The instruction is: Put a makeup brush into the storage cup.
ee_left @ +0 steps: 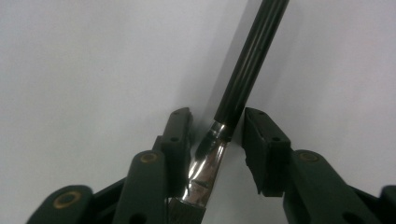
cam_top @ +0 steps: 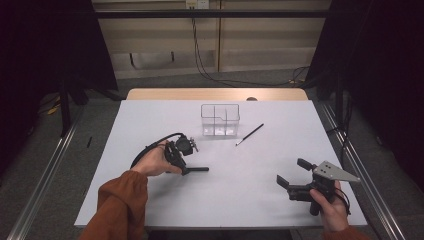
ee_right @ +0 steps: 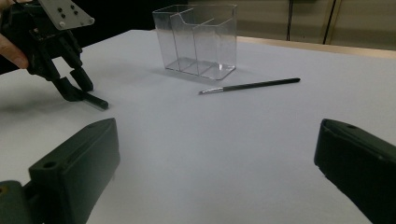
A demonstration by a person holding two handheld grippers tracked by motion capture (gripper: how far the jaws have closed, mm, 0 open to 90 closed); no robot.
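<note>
The left gripper (ee_left: 215, 135) has narrow jaws flanking a brush (ee_left: 247, 60) whose handle points to 1 o'clock; the right gripper (ee_right: 215, 158) gapes wide.

white table (cam_top: 150, 200), grey floor (cam_top: 70, 165); beige wall (cam_top: 265, 47)

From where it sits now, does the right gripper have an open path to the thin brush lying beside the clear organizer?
Probably yes. The right gripper is open, and only bare table lies between it and the thin brush, which rests flat just right of the clear organizer, not touching it.
</note>
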